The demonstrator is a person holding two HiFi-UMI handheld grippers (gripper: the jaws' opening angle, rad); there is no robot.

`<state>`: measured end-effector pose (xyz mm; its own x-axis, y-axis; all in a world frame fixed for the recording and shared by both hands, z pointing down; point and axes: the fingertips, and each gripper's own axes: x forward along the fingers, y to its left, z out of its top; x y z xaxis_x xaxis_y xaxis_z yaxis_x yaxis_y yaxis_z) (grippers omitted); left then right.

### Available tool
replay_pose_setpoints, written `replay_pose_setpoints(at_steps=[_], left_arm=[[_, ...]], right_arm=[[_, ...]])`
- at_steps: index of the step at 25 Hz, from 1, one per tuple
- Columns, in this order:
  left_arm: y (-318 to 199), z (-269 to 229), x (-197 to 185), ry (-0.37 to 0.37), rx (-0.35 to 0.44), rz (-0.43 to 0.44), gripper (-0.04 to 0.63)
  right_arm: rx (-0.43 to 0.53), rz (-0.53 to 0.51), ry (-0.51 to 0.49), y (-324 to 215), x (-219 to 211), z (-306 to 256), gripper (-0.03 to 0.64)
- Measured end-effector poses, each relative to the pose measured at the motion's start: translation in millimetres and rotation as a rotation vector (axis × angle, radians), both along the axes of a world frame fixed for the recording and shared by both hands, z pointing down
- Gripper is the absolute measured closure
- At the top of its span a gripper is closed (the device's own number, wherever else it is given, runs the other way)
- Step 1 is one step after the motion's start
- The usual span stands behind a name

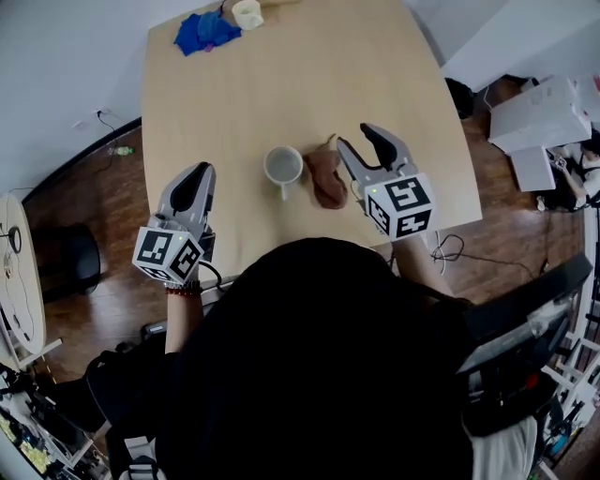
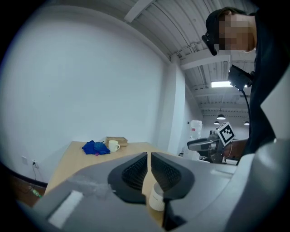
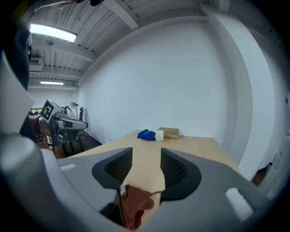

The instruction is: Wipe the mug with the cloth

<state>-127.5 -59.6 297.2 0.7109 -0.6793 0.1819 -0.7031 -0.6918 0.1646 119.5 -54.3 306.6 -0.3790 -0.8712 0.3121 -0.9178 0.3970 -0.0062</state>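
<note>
Hovering my right gripper (image 1: 356,139), jaws spread and empty, just right of brown cloth (image 1: 325,178) at frame centre; mug (image 1: 283,166) beside cloth's left on counter (image 1: 281,75); left gripper (image 1: 199,172) clenched, empty, farther off.

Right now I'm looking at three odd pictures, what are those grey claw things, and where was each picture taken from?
No robot: a person holds a two-jaw gripper in each hand. The head view looks down from their head onto a wooden table. The other two cameras ride on the left gripper and right gripper, looking along the jaws. Nearby lie a white mug and a brown cloth; at the far end, a blue cloth and another mug. The left jaws are together, the right jaws apart over the brown cloth. Nothing is held.
</note>
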Motion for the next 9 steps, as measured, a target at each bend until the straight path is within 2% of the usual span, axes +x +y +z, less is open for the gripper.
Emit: replay_pose_setpoints(at_steps=[9], left_arm=[[2.4, 2.4, 1.9, -0.002, -0.003, -0.005, 0.566]], right_arm=[[-0.003, -0.008, 0.023, 0.4, -3.3, 7.2, 0.434]])
